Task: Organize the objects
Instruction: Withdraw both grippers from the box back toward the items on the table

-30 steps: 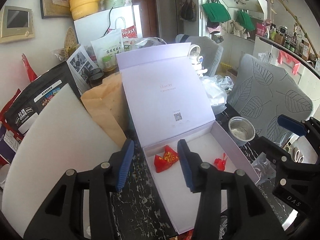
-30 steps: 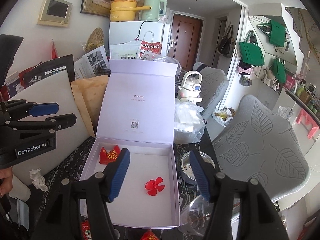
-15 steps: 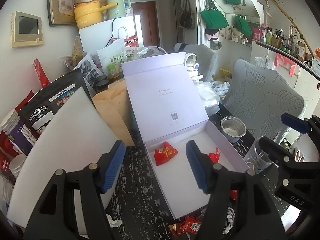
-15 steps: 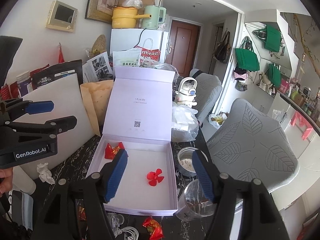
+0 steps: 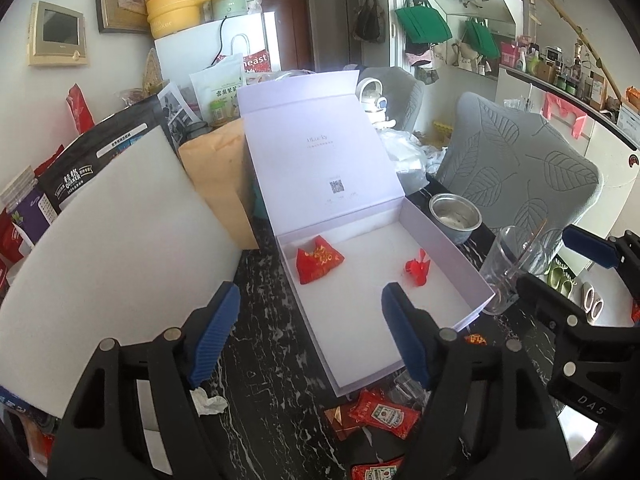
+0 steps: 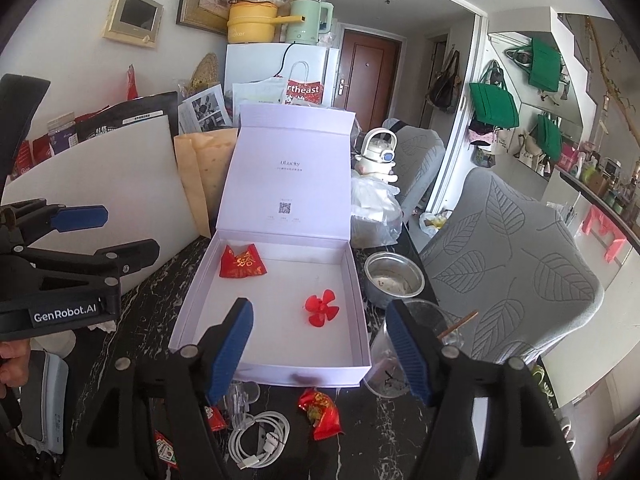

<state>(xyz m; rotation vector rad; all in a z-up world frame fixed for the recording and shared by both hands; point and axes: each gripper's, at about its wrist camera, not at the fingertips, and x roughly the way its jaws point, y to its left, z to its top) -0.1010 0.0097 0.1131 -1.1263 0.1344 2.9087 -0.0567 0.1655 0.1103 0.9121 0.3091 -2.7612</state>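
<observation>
Left gripper (image 5: 310, 330): You hold it above the dark marble table (image 5: 272, 344), in front of the box. Its blue jaws have just been opening. They stand apart now and nothing is between them.
Right gripper (image 6: 320, 346): You hold it over the near edge of the box. Its jaws have just been opening a little too. They stand apart and grip nothing.
Box (image 6: 200, 292): It is pale purple and its lid stands up at the back. It sits on the table.
Red packet (image 6: 242, 262): It lies inside the box, in the far left corner.
Red propeller (image 6: 321, 307): It lies inside the box, to the right of the packet and apart from it.
Crumpled red wrapper (image 6: 322, 412): It lies on the table, just outside the near wall of the box.
White cable (image 6: 260, 438): It is coiled on the table, left of that wrapper.
Ketchup sachets (image 5: 380, 414): They lie on the table near the front of the box.
Clear cup (image 5: 506, 268): It stands just beside the right wall of the box, with a thin stick in it.
Metal bowl (image 6: 394, 278): It sits on the table behind the cup, next to the box.
White board (image 5: 112, 264): It leans on the left, well apart from the box.
</observation>
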